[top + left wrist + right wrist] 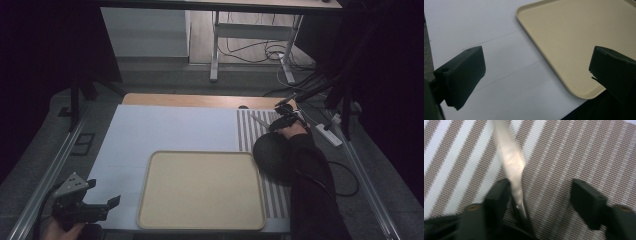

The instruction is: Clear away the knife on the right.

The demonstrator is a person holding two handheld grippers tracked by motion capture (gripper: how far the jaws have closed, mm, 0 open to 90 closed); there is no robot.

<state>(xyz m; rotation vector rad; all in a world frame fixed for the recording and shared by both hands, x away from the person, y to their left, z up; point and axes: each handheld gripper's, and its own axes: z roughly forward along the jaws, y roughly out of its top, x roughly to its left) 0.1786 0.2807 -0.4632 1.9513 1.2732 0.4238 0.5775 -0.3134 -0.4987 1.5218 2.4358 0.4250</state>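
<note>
Two grippers work at a table covered by a white sheet [165, 132], with a striped mat [260, 135] along its right side. Near the front edge lies a beige tray [200, 220], flat on the sheet and bare, its right rim just over the edge of the mat. The left gripper [102, 207] hovers at the front left corner of the table, held by a hand [62, 231] coming in from the bottom; its jaws stand wide apart with nothing between them, and the left gripper view looks past them onto the white sheet [499, 62] and the near corner of the tray [584, 95]. The right gripper [272, 125] reaches over the far part of the striped mat, the sleeved forearm [312, 190] stretching up along the right side. In the right gripper view its jaws are spread wide over the striped mat [574, 150], and a silvery knife blade [511, 162] lies on the mat, running up from beside the left-hand jaw, close against its inner face; whether it touches that jaw is unclear, and the other jaw stands well apart from it. A dark round object [270, 155] rests on the mat just right of the tray, partly under the forearm.
</note>
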